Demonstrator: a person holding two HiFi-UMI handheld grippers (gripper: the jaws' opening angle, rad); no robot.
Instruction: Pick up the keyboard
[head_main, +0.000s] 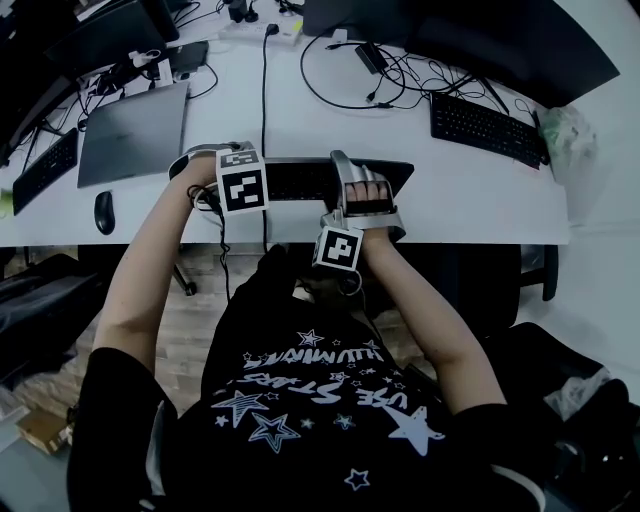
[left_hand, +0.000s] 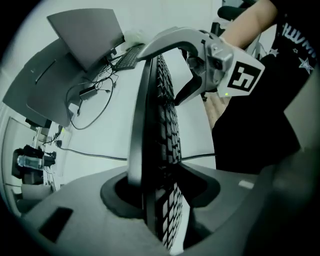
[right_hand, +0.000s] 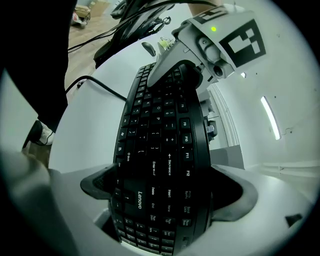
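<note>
A black Lenovo keyboard (head_main: 300, 180) lies along the front part of the white desk (head_main: 470, 205), with a gripper at each end. In the head view my left gripper (head_main: 200, 165) points straight down over its left end, and my right gripper (head_main: 362, 182) clamps its right end. The left gripper view looks along the keyboard (left_hand: 162, 115) edge-on, with my left gripper (left_hand: 160, 192) closed against both of its faces. The right gripper view shows the number-pad end of the keyboard (right_hand: 160, 145) filling my right gripper (right_hand: 165, 192), which is shut on it. Its cable (right_hand: 92, 82) trails off toward the desk edge.
A closed grey laptop (head_main: 135, 130) and a black mouse (head_main: 104, 212) lie to the left. A second keyboard (head_main: 487, 128) sits at the right and a third (head_main: 45, 168) at the far left. Dark monitors (head_main: 480, 40), cables and a power strip (head_main: 265, 30) line the back.
</note>
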